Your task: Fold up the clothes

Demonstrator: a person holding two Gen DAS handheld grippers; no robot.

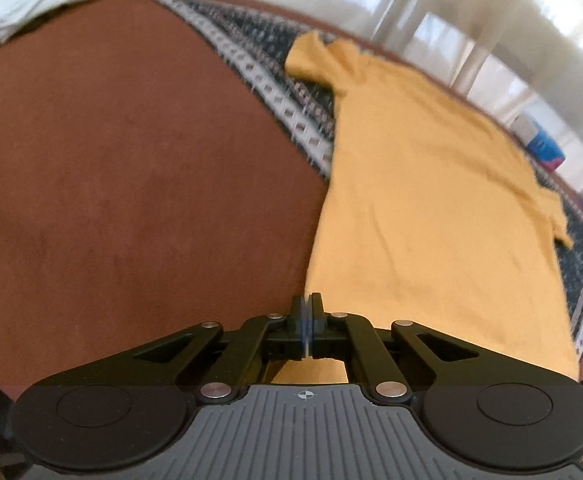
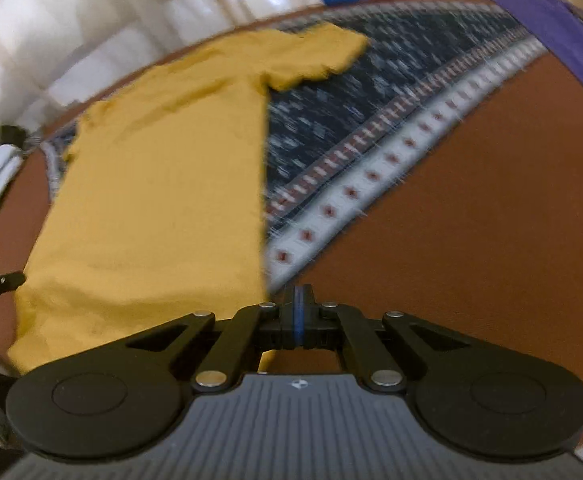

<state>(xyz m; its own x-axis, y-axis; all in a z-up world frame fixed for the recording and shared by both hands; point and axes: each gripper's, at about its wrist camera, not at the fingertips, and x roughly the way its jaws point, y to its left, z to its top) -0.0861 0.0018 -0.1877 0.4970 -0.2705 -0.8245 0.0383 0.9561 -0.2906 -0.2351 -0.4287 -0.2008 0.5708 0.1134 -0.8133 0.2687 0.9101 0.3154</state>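
The yellow T-shirt (image 1: 431, 184) lies flat on the patterned cloth (image 1: 251, 56) over the brown tabletop (image 1: 111, 160), hem at the near edge. Our left tool (image 1: 306, 308) and right tool (image 2: 298, 304) are pinched together at the hem corners. We should lift both evenly, keeping the hem taut.

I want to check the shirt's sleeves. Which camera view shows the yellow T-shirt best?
The left wrist view: the yellow T-shirt is sharper there, with both sleeves visible. The right wrist view shows it blurred, the far sleeve hard to see.
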